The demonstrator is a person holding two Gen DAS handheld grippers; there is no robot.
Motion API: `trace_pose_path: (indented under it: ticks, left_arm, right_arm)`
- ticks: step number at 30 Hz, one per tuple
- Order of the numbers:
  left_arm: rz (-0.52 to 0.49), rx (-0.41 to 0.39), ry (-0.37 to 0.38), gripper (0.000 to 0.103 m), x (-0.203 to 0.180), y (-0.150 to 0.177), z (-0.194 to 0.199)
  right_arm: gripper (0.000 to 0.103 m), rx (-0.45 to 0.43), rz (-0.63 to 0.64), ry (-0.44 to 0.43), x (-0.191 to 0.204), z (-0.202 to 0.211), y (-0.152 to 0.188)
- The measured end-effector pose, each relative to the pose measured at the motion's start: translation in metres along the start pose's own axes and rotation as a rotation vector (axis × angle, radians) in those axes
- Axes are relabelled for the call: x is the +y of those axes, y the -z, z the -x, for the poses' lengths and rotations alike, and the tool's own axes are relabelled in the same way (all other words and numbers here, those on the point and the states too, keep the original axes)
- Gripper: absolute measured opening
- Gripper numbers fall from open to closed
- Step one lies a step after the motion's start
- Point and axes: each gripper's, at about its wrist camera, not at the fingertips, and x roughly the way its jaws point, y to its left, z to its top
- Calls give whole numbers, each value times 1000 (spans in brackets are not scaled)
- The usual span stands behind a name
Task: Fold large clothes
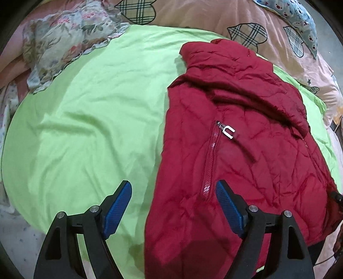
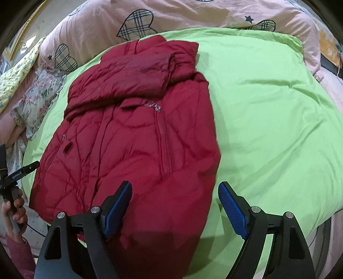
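A dark red quilted jacket (image 1: 235, 128) lies flat on a lime green sheet (image 1: 85, 128), folded into a long narrow shape with a sleeve laid across its upper part. Its silver zipper pull (image 1: 228, 131) faces up. My left gripper (image 1: 173, 184) hovers open over the jacket's left edge near the hem, nothing between its blue pads (image 1: 118, 206). In the right wrist view the jacket (image 2: 128, 139) fills the left half. My right gripper (image 2: 174, 184) hangs open above its lower right edge, holding nothing. The left gripper (image 2: 21, 169) shows at the far left, held by a hand (image 2: 15, 212).
The green sheet (image 2: 268, 118) covers a bed. A pink quilt with plaid hearts (image 2: 171, 15) is bunched along the far side. A floral pillow (image 1: 60, 47) lies at the far left and a blue patterned cushion (image 1: 295, 17) at the far right.
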Motion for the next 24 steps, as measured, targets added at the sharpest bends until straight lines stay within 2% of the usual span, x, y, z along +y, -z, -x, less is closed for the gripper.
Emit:
trace_pose_path:
  ticks: [7,9,11,17,24]
  left_arm:
    - [0,44,31,81,6,15,-2]
    - [-6,56,38,81,5,19,-5]
    - [-15,70,38,82,3,24,-7]
    - [-34,74,47,82,4,33,-5]
    - [-26,81,64,83,8,43,-7]
  right_arm:
    - [81,1,-19,-16,-10,7,18]
    - [76,5,-32,-33,-15,9,22]
    - [66,8,-39,-45,-18,11,26]
    - [46,9,-5,-44,-14,18,33]
    - [47,9,-36,-78,-18,17,35]
